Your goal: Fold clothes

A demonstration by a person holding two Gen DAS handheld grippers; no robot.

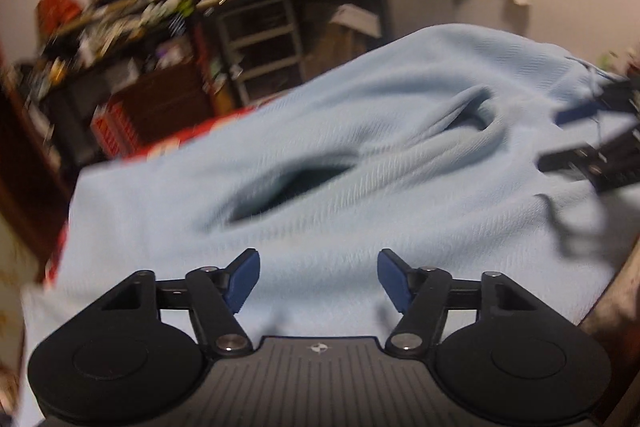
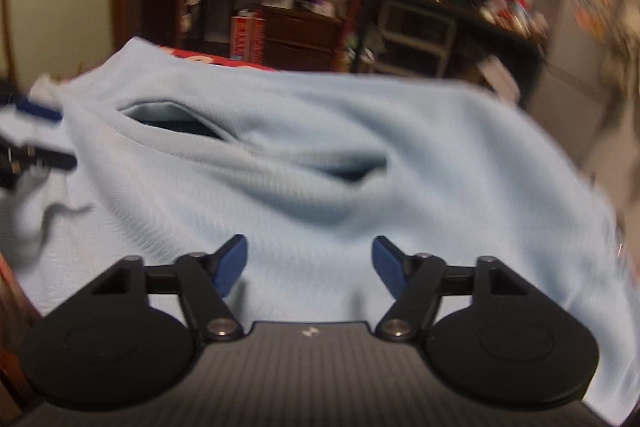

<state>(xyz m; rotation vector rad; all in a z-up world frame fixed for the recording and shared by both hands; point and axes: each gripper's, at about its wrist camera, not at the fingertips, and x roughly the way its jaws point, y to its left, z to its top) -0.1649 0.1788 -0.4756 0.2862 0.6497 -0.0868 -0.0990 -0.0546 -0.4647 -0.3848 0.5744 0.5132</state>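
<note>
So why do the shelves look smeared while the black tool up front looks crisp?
Motion blur: in the left wrist view the shelves and cloth streak while the left gripper, fixed to the camera, stays sharp; same in the right wrist view for the right gripper. The fisheye bends the edges.

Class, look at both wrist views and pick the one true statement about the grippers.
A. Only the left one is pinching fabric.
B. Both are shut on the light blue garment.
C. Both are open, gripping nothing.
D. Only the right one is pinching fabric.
C: the left gripper and the right gripper each show blue pads spread wide apart, with only the light blue garment visible in the gap.
</note>
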